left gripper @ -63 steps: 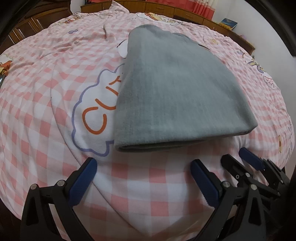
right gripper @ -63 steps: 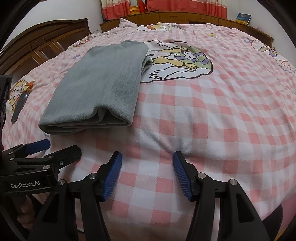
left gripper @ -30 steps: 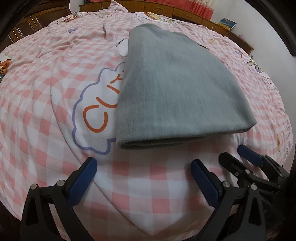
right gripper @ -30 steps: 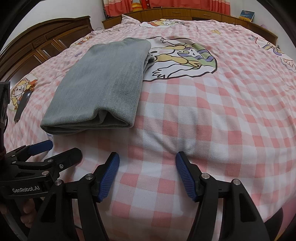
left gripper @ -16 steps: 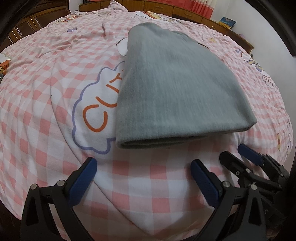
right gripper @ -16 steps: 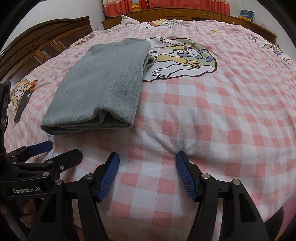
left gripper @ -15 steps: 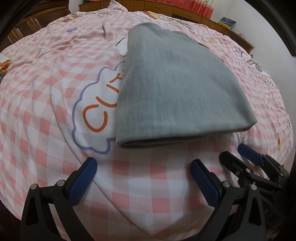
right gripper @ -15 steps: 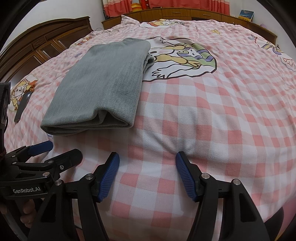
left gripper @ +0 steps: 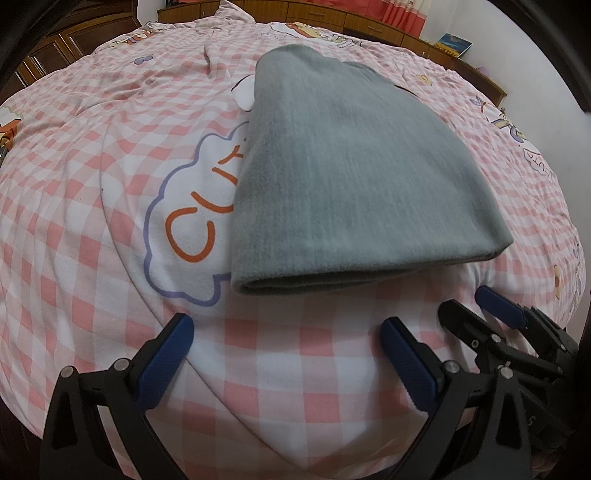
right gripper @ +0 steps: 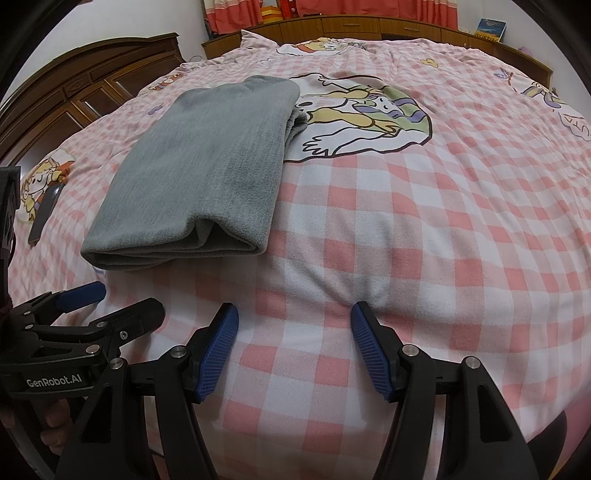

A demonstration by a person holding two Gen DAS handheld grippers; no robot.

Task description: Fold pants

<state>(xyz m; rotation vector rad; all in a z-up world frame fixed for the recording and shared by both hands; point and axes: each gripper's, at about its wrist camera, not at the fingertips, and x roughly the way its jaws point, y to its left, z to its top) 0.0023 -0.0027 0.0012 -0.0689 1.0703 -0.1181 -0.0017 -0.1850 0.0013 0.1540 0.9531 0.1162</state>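
Grey pants (left gripper: 347, 177) lie folded into a flat rectangle on the pink checked bedspread (left gripper: 92, 229); the right wrist view shows them (right gripper: 207, 162) at the upper left, folded edges facing me. My left gripper (left gripper: 284, 347) hovers just short of their near edge, open, with only the bedspread between its blue pads. My right gripper (right gripper: 293, 332) is open too, low over the bedspread (right gripper: 424, 221), to the right of the pants and apart from them. Each gripper shows in the other's view, the right gripper (left gripper: 484, 314) at lower right, the left gripper (right gripper: 99, 306) at lower left.
Dark wooden cabinets (right gripper: 88, 99) stand beyond the bed on the left, a low wooden shelf (right gripper: 369, 27) and red curtains at the back. A phone (right gripper: 44, 214) lies on the bedspread left of the pants. A hand (right gripper: 51, 417) grips the left tool.
None since a second ago; over the second before that, both views shifted slightly, while the pants stayed put.
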